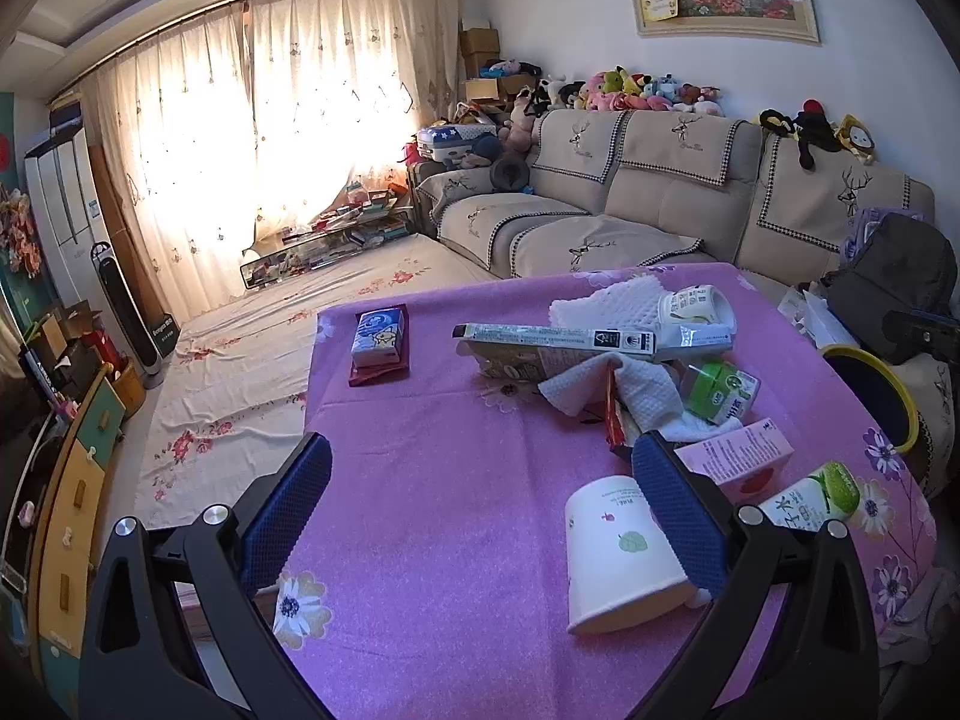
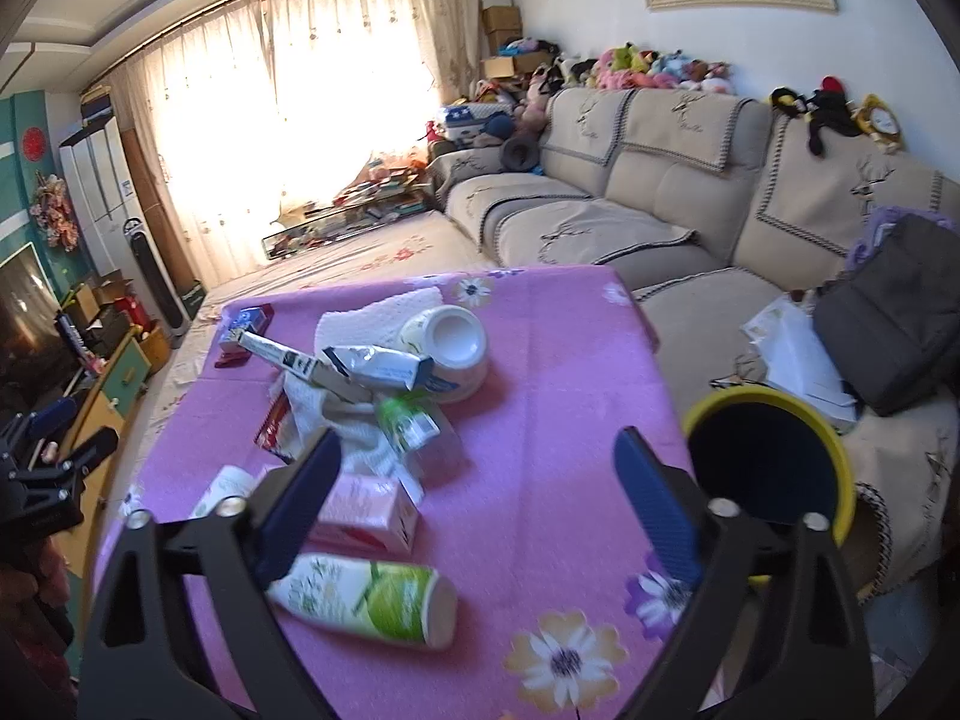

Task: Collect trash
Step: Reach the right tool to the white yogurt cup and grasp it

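Trash lies on a table with a pink flowered cloth [image 1: 432, 516] [image 2: 540, 348]. A white paper cup [image 1: 618, 552] lies on its side by the right finger of my left gripper [image 1: 480, 516], which is open and empty above the cloth. A green and white bottle [image 2: 366, 597] [image 1: 810, 501] lies by the left finger of my right gripper [image 2: 480, 516], also open and empty. A pink carton [image 2: 366, 510] [image 1: 738, 450], white tissues [image 1: 624, 387], a long box [image 1: 558, 339], a green-labelled bottle [image 2: 408, 420] and a white cup [image 2: 450, 348] form a pile. A yellow-rimmed black bin [image 2: 768, 462] [image 1: 870, 390] stands off the table's right edge.
A tissue pack [image 1: 378, 339] on a dark red tray sits at the table's far left. A beige sofa [image 1: 660, 210] with a grey bag [image 2: 894, 324] and papers runs behind and to the right. A flowered bed cover [image 1: 240, 372] lies to the left.
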`<action>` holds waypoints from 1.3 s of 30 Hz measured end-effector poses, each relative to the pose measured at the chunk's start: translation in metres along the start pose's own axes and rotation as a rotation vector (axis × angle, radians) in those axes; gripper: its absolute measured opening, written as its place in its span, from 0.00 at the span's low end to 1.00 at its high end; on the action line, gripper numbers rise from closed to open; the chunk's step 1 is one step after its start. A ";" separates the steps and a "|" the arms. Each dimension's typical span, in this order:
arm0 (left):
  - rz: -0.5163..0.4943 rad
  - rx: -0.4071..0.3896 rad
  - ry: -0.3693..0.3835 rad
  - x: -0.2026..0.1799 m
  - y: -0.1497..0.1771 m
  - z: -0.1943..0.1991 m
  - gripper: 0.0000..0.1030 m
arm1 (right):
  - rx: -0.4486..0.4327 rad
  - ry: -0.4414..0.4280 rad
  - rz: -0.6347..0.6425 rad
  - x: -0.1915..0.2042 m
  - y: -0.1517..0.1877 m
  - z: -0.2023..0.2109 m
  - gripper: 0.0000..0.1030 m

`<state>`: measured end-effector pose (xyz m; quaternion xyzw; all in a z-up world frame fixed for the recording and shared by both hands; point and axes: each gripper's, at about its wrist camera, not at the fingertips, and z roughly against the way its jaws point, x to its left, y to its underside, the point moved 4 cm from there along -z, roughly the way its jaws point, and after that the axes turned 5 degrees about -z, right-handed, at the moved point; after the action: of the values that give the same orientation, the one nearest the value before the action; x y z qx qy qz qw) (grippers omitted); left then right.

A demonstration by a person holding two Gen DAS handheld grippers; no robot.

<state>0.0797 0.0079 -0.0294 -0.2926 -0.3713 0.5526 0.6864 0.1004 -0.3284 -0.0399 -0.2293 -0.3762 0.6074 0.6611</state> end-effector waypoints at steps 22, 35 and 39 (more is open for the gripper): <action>-0.058 0.022 0.018 -0.020 -0.025 -0.057 0.96 | 0.394 -0.158 -0.065 0.011 -0.063 -0.191 0.78; -0.076 0.022 0.030 -0.028 -0.028 -0.064 0.96 | 0.504 -0.177 -0.111 0.011 -0.056 -0.230 0.78; -0.078 0.018 0.025 -0.028 -0.027 -0.062 0.96 | 0.507 -0.187 -0.144 0.006 -0.057 -0.234 0.73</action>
<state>0.1427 -0.0247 -0.0466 -0.2784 -0.3689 0.5250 0.7147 0.3175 -0.2958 -0.1384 0.0280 -0.2868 0.6521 0.7013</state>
